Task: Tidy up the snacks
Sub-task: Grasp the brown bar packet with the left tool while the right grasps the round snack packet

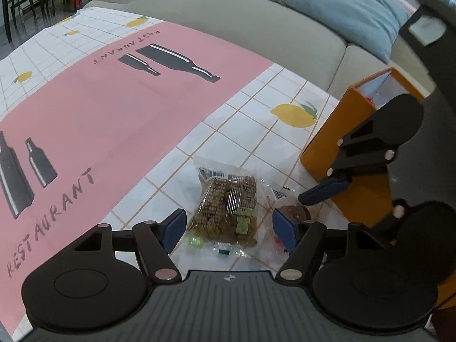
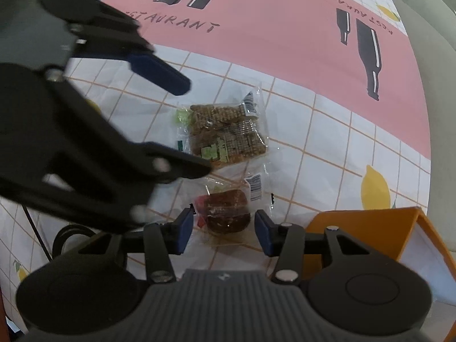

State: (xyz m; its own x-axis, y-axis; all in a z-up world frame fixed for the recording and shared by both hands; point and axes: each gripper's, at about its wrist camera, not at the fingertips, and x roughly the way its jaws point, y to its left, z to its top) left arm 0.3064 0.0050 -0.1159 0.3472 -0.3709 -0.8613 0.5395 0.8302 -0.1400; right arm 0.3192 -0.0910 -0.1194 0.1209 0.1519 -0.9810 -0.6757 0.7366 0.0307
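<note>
My left hand-held gripper (image 1: 229, 226) hangs wide open over the clear packet of green-brown crisp snack squares (image 1: 228, 211), its blue pads to either side, not touching. My right hand-held gripper (image 2: 222, 229) straddles the clear packet holding a dark brown round cake (image 2: 226, 213); its jaws stand half parted, and I cannot tell whether the pads touch the wrapper. Both packets lie side by side on the lemon-print worktop (image 1: 250, 105), near the orange open-topped box (image 1: 339, 131).

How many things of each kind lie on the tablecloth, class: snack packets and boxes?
Snack packets: 2, a green-labelled cracker packet and a brown cake packet
Orange boxes: 1
Total: 3
</note>
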